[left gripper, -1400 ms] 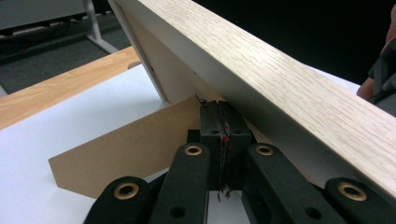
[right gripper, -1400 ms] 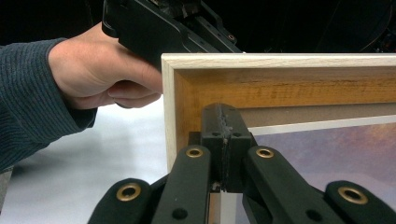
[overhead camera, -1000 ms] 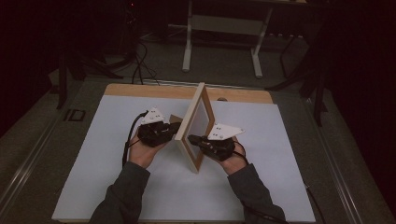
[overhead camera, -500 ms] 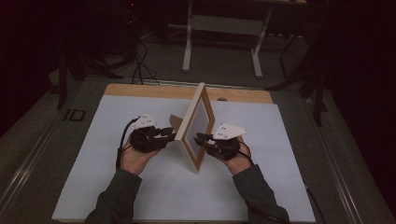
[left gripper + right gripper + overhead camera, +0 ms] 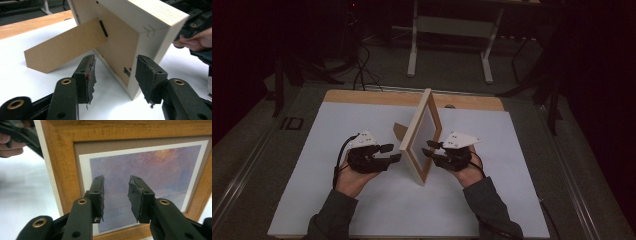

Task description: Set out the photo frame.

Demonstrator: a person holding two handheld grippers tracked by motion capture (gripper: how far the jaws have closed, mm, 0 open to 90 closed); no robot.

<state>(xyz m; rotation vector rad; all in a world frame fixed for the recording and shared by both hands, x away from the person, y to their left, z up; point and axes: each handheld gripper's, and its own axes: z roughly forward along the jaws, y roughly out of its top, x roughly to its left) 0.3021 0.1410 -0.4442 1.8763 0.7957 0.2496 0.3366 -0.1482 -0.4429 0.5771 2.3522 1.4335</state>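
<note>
The left gripper (image 5: 393, 153) stands spread, its jaws just opened off the back of the frame (image 5: 421, 136), nothing pinched between them. The right gripper (image 5: 427, 148) is spread too, jaws just opening, facing the picture (image 5: 147, 177) without touching it. The frame stands upright mid-table (image 5: 362, 210) between them, propped on its cardboard stand (image 5: 62, 45). No writing is readable.

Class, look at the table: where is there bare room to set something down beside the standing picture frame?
Free: the white mat left of the left gripper, the stretch right of the right gripper, and the near strip. Crowded: the middle, around the picture frame and its cardboard stand.
</note>
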